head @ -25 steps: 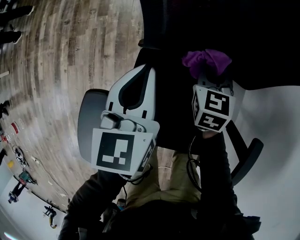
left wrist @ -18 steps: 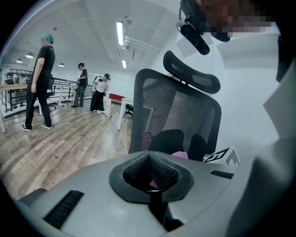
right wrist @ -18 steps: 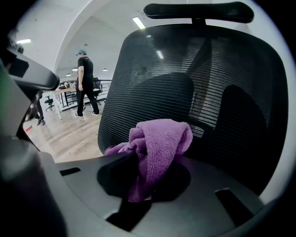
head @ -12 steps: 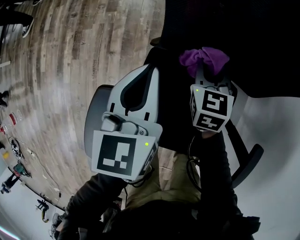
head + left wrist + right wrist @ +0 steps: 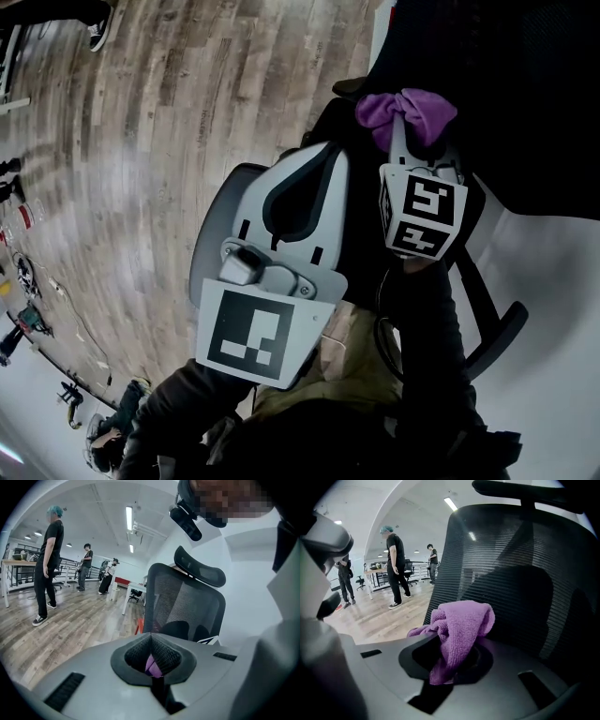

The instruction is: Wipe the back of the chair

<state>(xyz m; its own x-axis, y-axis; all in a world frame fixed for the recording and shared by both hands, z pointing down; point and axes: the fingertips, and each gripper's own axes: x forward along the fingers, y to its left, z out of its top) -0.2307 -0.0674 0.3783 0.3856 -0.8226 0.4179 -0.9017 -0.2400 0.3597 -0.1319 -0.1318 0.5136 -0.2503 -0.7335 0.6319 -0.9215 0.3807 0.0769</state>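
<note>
Purple cloth (image 5: 459,625): soft, napped, light and limp; judged likely to drag and bunch on mesh rather than slide. Best held by a gathered middle, with a loose lobe left forward as the wiping face.

Right hand-held gripper (image 5: 451,660): clamped on that gathered part, lobe spilling over the jaw tips. Right up at the black mesh chair back (image 5: 525,573); touching or just short, cannot tell.

Left hand-held gripper (image 5: 151,638): jaws tip to tip. Purple sliver in the gap behind, unclear what. Beside the right one, apart from the cloth.
</note>
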